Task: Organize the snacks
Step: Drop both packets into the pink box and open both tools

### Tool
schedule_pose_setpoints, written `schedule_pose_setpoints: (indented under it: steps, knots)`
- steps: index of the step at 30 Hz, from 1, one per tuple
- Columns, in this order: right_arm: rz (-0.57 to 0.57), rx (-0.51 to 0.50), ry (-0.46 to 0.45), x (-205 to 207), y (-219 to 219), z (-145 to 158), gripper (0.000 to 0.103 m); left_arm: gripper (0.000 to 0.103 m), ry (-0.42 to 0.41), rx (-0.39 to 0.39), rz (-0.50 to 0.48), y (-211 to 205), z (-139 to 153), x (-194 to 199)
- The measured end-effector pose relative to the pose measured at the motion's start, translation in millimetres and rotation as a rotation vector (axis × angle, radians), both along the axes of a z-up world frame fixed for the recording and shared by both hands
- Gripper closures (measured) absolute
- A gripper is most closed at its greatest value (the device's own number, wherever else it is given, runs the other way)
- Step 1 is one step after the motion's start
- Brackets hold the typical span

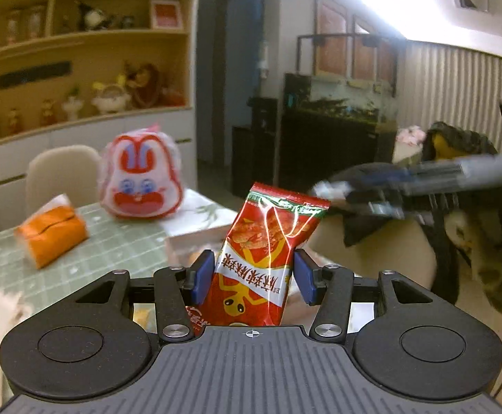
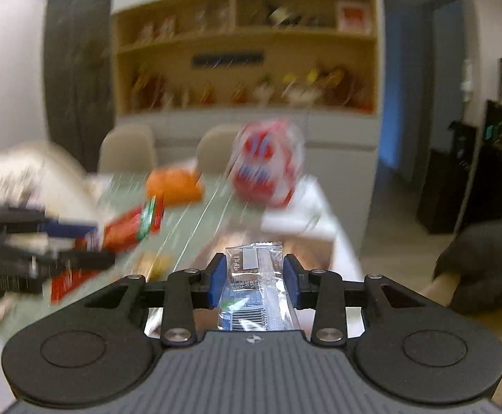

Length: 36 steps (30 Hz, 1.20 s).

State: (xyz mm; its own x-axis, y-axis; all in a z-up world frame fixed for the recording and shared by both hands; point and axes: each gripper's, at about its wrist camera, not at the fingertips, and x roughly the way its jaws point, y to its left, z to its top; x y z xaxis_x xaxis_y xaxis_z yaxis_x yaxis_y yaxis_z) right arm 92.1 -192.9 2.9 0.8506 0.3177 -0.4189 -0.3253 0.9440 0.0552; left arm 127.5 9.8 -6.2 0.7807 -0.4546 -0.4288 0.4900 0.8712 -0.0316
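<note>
Ahead of you the table carries a rabbit-face bag, an orange tissue pack and what may be an open box, blurred. Your left gripper pinches a red snack packet upright above the table; your right gripper pinches a clear wrapped snack over that box.

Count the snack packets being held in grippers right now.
2. A red snack packet stands gripped in the left gripper; a clear-wrapped packet is gripped in the right gripper. Other blurred packets lie on the table, unheld.
</note>
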Motion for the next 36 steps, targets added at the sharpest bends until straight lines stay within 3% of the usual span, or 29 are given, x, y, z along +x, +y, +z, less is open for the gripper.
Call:
schedule_pose_setpoints:
  steps: [4,7,8,9,10,15,18,22,26,30,36]
  knots:
    - [-0.065,0.087,0.022,65,-14,26,0.067,0.047,0.100,-0.090,0.034,-19,-11,73]
    - [-0.084,0.151,0.075,114,-20,19,0.066,0.046,0.231,-0.160,-0.007,-30,-45,134]
    - [-0.080,0.170,0.098,127,-23,12,0.063,0.046,0.291,-0.162,-0.021,-33,-59,150]
    - [-0.071,0.185,0.129,141,-25,2,0.052,0.048,0.346,-0.173,-0.015,-34,-73,164]
    - [-0.074,0.192,0.167,153,-26,-9,0.050,0.048,0.365,-0.190,0.003,-32,-83,170]
    - [-0.131,0.196,0.190,152,-38,-50,0.048,0.048,0.316,-0.261,0.005,0,-75,160]
    - [-0.150,0.148,0.172,139,-36,-55,0.039,0.048,0.242,-0.276,0.048,36,-60,142]
    - [-0.099,0.083,0.179,115,-20,-65,0.032,0.048,0.138,-0.225,0.263,93,-59,126]
    - [-0.002,0.051,0.234,86,12,-85,0.030,0.048,0.223,-0.140,0.385,123,-99,141]
    - [0.092,0.054,0.322,68,49,-114,0.028,0.049,0.302,-0.068,0.383,129,-132,145]
    - [0.136,0.030,0.421,65,108,-146,0.028,0.049,0.293,-0.006,0.209,119,-132,94]
